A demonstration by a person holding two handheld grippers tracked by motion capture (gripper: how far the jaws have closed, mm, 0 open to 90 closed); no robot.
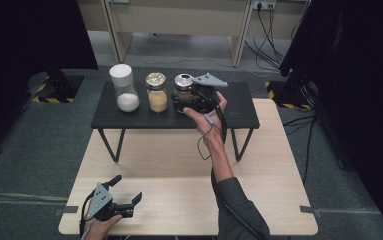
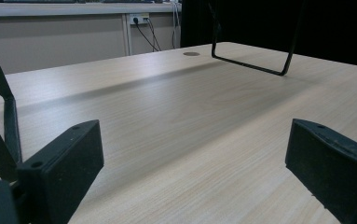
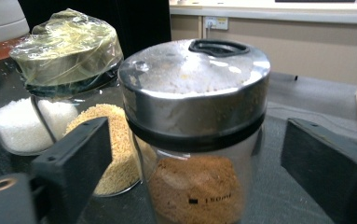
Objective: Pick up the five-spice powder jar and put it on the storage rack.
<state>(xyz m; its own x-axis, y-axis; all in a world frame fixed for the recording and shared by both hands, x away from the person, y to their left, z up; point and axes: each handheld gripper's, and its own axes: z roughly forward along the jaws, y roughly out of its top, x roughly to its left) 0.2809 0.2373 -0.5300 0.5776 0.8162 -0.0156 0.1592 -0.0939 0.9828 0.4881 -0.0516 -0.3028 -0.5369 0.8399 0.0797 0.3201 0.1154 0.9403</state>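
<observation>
On a low black stand (image 1: pixel 239 112) set at the far end of a pale wooden table (image 1: pixel 179 200), three jars stand in a row; from the left in the high view, a white-lidded jar (image 1: pixel 124 87) of white grains, a jar with a film-wrapped lid (image 1: pixel 156 92) of yellow grains, and a jar with a steel lid (image 1: pixel 183 83) of brown grains; the right gripper (image 1: pixel 186 102) is stretched forward to that last jar, the person's right hand (image 1: pixel 210 114) gripping its body, the grey plate on top pointing away; in the right gripper view the steel-lidded jar stands upright between the two black jaws, which are spread wide, one on either side of the glass, with a gap showing on the right side and the left jaw close beside the glass, though contact there cannot be told; the film-wrapped jar sits just beside it on the left, and the white-lidded jar at the far left edge; the left gripper (image 1: pixel 127 194) lies low near the table's near-left corner, held in the left hand (image 1: pixel 96 227); in the left gripper view its jaws are wide apart over bare wood, holding nothing, with a black wire leg (image 2: pixel 260 67) of the stand farther off.
</observation>
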